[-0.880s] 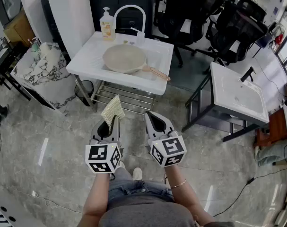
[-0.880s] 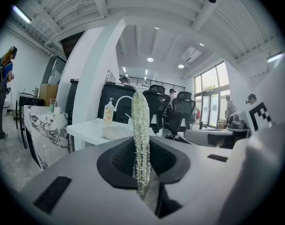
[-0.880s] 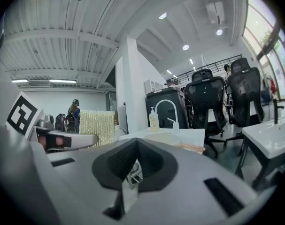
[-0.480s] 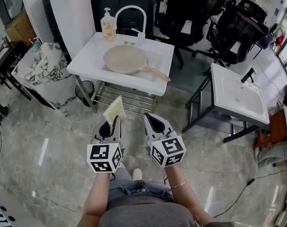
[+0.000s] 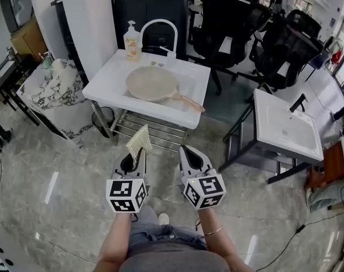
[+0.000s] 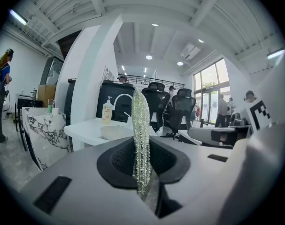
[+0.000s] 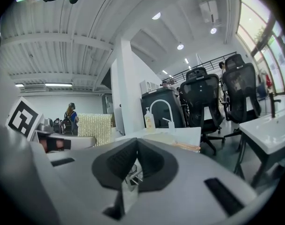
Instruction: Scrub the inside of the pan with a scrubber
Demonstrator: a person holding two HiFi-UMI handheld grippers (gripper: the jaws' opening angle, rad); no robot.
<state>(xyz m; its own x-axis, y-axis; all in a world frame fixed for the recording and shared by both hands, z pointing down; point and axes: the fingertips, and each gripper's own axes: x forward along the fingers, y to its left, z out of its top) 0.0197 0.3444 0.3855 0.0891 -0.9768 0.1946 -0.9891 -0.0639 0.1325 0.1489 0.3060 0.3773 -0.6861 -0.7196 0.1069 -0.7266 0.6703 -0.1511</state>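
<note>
Fingers first: left gripper [image 5: 133,156] jaws are clamped on the lower edge of the scrubber [image 5: 139,140], and the rest stands up free above the pads. Right gripper [image 5: 190,153] jaws are together with nothing between them.

Scrubber looks like a thin, glittery mesh cloth. My read: very light and floppy, so it will fold under pressure. Pinched low like this, the free part is what would wipe.

Pan [image 5: 152,84] is at 12 o'clock from the grippers, well apart from them, lying flat on the white sink unit [image 5: 103,86]. Its wooden handle [image 5: 190,101] points to about 4 o'clock. Pale interior, shallow and round. Probably moderate weight, rigid, and likely to skate on the smooth top when scrubbed. The handle is the obvious hold for the free right gripper; mid-handle should be safest.

Soap bottle [image 5: 132,41] is at 11 o'clock of the pan and the arched faucet [image 5: 158,30] at 12 o'clock, both near the rim, so there's bump risk on a wide stroke.

Room: glossy grey tile floor [image 5: 41,169], a second white sink [image 5: 285,132] at 2 o'clock, a marble-pattern table [image 5: 55,86] at 10 o'clock, and black office chairs [image 5: 225,21] behind.
</note>
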